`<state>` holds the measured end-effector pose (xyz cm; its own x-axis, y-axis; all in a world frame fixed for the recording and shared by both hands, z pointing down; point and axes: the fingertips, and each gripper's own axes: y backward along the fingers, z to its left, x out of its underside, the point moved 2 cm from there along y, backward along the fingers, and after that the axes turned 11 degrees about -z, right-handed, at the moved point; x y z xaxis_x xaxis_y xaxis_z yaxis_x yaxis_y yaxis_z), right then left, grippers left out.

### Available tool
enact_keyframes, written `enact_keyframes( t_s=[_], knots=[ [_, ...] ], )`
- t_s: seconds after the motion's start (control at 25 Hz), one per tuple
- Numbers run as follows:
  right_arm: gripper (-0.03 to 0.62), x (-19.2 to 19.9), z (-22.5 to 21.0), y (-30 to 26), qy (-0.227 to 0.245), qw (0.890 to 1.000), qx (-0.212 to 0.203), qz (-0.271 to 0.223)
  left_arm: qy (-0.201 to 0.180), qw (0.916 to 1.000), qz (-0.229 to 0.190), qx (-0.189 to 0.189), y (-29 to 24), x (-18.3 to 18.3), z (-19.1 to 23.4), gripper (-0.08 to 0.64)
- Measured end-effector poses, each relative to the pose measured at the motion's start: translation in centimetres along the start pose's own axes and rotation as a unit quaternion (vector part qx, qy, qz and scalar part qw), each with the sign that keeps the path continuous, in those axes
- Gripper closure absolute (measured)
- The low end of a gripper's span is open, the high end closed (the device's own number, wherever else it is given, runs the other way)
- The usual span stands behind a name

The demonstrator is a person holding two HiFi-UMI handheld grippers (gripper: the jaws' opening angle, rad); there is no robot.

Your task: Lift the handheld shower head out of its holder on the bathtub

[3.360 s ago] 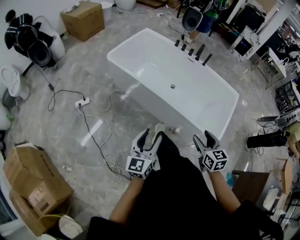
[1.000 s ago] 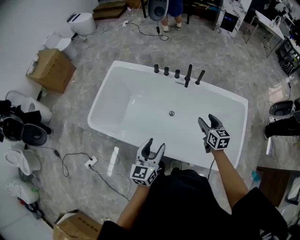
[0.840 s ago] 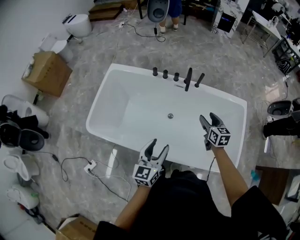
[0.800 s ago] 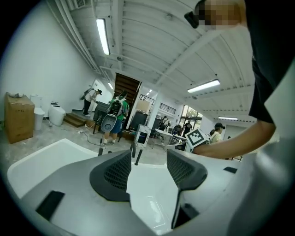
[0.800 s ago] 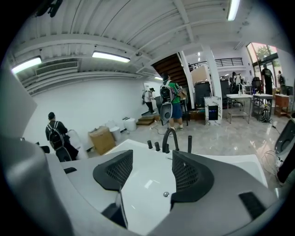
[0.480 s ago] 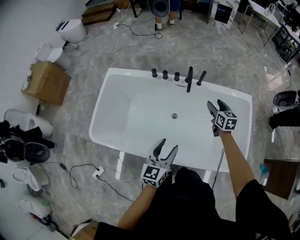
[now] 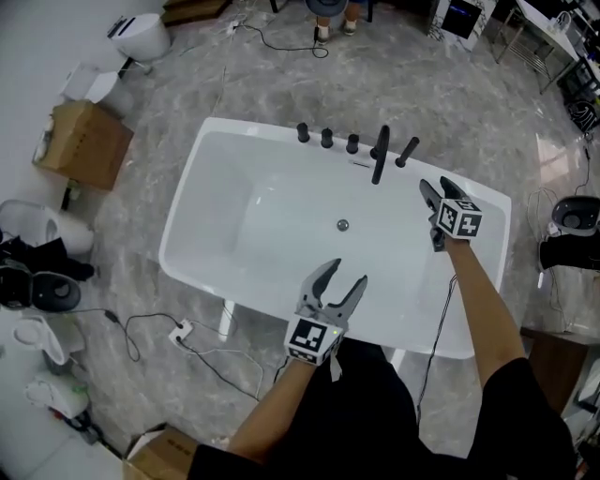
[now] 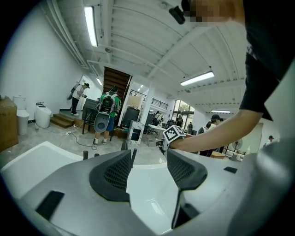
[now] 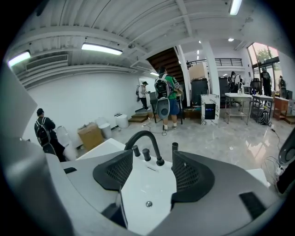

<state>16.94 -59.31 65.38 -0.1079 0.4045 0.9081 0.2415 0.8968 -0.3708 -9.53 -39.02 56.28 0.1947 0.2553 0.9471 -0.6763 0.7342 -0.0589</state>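
Note:
The white bathtub (image 7: 202,202) carries a row of black fittings on its far rim: three knobs (image 7: 326,138), a curved spout (image 7: 380,155) and the handheld shower head (image 7: 407,152), a slim black rod standing in its holder. My right gripper (image 7: 434,187) hovers open just short of that rod, a little to its right. In the right gripper view the shower head (image 9: 174,147) stands upright beyond the open right gripper (image 9: 152,162), beside the spout (image 9: 144,137). My left gripper (image 7: 343,274) is open and empty over the tub's near rim; the left gripper (image 8: 148,162) looks across the basin.
A cardboard box (image 7: 84,145) and toilets (image 7: 141,33) sit left of the tub. A power strip (image 7: 181,331) with cables lies on the floor by the near left corner. A person (image 7: 328,9) stands beyond the far rim. Dark equipment (image 7: 572,234) is at the right.
I have stepped up to the tub. The right gripper has reached forward across the basin toward the fittings; the left gripper has moved up over the near rim. Both stay open.

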Motion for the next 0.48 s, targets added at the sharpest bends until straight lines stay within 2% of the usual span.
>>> enact_keyframes(
  t_s=[0.2, 0.32, 0.48],
  knots=[
    [0.351, 1.9, -2.2, -3.2, -0.037, 0.999, 0.009, -0.003, -0.001, 1.0000, -0.003, 0.003, -2.7, 1.8, 0.4, 0.334],
    [0.351, 2.6, -4.0, -5.0, -0.029, 0.999, 0.022, -0.009, -0.011, 0.9999, -0.001, 0.004, -3.6, 2.4, 0.7, 0.333],
    [0.351, 3.2, -5.4, -7.8, -0.012, 0.999, 0.029, -0.012, -0.004, 0.9999, -0.007, -0.011, -4.2, 2.7, 2.5, 0.333]
  ],
)
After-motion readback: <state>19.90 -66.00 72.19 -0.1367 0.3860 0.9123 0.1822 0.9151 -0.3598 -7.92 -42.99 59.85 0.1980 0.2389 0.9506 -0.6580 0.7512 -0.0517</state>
